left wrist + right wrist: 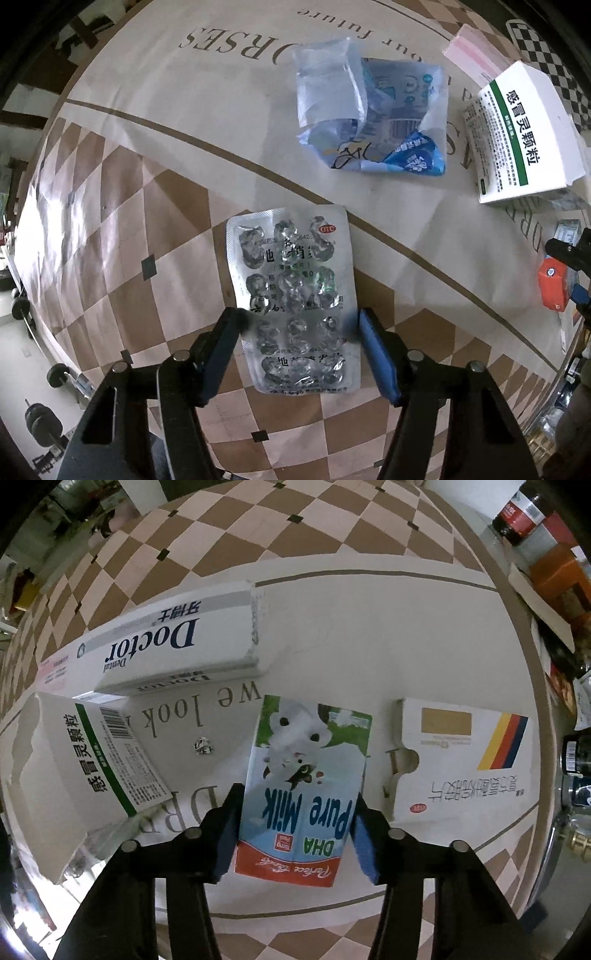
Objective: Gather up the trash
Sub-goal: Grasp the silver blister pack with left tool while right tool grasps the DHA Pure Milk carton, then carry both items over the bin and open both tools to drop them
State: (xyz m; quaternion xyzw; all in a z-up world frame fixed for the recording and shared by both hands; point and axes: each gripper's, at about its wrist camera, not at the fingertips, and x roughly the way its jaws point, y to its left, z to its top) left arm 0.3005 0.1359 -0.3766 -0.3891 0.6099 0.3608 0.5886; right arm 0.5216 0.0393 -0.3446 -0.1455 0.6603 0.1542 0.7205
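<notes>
Tablecloth [369, 635]: right claw [295, 834] clamping milk carton [303, 786]

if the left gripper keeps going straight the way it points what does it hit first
Most likely the empty blister pack, already lying between the left gripper fingers, then the checked tablecloth under it.

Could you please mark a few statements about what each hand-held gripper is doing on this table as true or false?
1. The right hand-held gripper is shut on the milk carton. True.
2. The blister pack between the fingers of the left hand-held gripper holds a full set of pills. False: its pockets look crushed and empty.
3. The toothpaste box stands upright. False: it lies flat on the tablecloth.
4. A crumpled blue and clear wrapper lies beyond the blister pack. True.
5. The green-striped medicine box shows in both wrist views. True.
</notes>
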